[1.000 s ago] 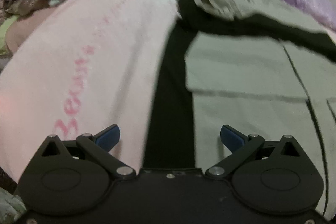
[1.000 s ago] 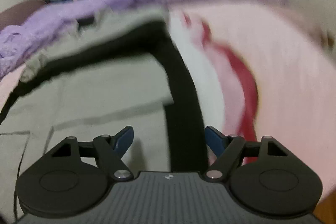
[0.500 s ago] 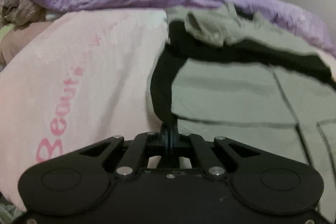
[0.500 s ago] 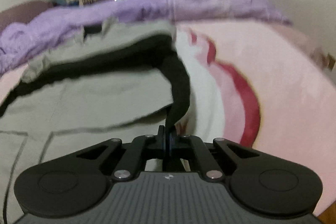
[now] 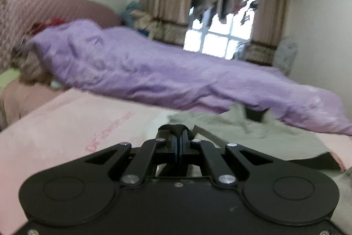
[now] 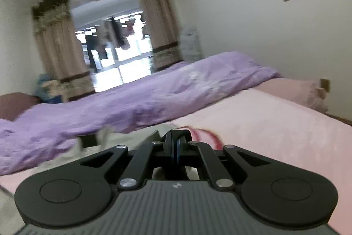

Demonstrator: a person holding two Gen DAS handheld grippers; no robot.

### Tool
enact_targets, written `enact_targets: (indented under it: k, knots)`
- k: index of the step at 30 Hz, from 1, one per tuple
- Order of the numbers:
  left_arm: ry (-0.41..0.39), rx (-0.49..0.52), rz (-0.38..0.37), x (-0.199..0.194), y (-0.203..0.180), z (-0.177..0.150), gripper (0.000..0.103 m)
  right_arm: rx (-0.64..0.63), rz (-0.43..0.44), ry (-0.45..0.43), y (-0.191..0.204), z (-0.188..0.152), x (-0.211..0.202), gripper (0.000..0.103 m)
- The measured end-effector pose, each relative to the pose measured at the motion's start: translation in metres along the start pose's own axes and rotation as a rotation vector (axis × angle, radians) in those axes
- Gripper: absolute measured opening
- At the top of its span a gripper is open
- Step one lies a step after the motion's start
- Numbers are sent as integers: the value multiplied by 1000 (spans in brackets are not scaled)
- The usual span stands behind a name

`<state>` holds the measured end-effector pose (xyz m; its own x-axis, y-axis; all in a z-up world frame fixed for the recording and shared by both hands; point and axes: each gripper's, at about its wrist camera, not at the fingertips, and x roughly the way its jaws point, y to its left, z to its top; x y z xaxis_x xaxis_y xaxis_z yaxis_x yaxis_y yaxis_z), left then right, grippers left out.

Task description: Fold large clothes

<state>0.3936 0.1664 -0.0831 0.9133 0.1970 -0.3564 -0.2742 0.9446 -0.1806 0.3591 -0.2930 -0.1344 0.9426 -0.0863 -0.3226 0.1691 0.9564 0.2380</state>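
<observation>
Two blankets are covering the bed: a pink blanket (image 5: 66, 124) spreading along the near edge, a purple quilt (image 5: 154, 76) bunching behind it below the curtained window (image 5: 217, 36). The grey-and-black garment (image 5: 253, 133) is lying between them. Left gripper (image 5: 178, 142) and right gripper (image 6: 175, 147) are each pinching its black edge, fingers fully closed.

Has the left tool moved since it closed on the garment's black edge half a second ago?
Yes. The left tool, shut on the garment's black edge, has tilted up and lifted: the purple duvet dropped toward mid-frame, and the window now shows fully.
</observation>
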Motion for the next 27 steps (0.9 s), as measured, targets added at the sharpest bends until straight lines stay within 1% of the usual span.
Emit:
enact_targets:
  k: [1,3,6,7,9,10,11,13,14,15,17,18,19,20,21,22,23,24,25,26,27]
  knots:
    - [25,-21,-7,11,5,-3,4,-9,-8,19,1,-4,15,2]
    - [105,-45,-1,39,13,-13,4,-33,-38,77,5,-14,48,2]
    - [175,3,49,76,10,-36,5,-88,-76,129,10,-36,94,2]
    - [202,10,58,88,10,-45,5,-107,-86,142,12,-43,103,2]
    - [248,-15,63,108,15,-58,6,-137,-100,190,13,-59,130,3]
    - [244,-15,58,113,17,-64,7,-148,-105,227,16,-65,134,4]
    - [230,12,63,115,15,-68,7,-160,-108,265,18,-65,137,4]
    - [211,87,85,113,6,-71,9,-172,-110,258,19,-64,132,4]
    - [206,104,89,114,4,-71,9,-174,-110,262,19,-65,132,4]
    - [201,110,86,113,4,-72,9,-169,-108,262,18,-65,132,6]
    - [206,94,70,114,7,-69,10,-165,-94,263,18,-66,131,13]
    - [215,84,70,114,8,-66,12,-162,-87,264,18,-65,131,14]
    - [232,70,76,111,9,-59,21,-160,-82,264,19,-65,131,15]
    - [227,71,84,108,8,-52,39,-165,-75,271,19,-63,130,17]
    - [196,88,89,101,7,-45,57,-165,-70,289,18,-60,128,20]
    - [154,115,113,92,7,-37,89,-158,-67,300,16,-55,125,26]
    - [119,131,123,80,9,-31,88,-151,-65,296,14,-49,120,33]
    - [108,133,115,69,15,-25,88,-139,-79,276,10,-42,109,58]
    - [122,123,95,61,22,-19,88,-126,-87,247,6,-36,97,85]
    - [156,95,71,53,32,-15,88,-108,-83,217,0,-31,84,95]
    - [193,61,51,46,41,-14,89,-90,-63,195,-6,-26,69,99]
